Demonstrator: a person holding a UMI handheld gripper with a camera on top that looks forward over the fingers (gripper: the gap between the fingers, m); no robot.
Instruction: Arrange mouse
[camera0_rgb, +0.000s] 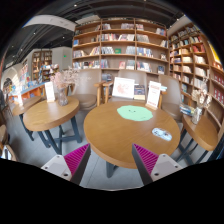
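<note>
Ahead, the gripper (106, 160) hangs with jaws released, holding nothing. One mouse (161, 133) lies at the right of the near round table (118, 138), beside one green mat (134, 113). Two more round tables stand left.

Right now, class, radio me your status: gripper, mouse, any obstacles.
Gripper open, empty, short of round table. Mouse on table's right side, beside green mat. Nothing between fingers and mouse.

library or bookshop: wall bookshelves (120, 45), round wooden tables (125, 135).
</note>
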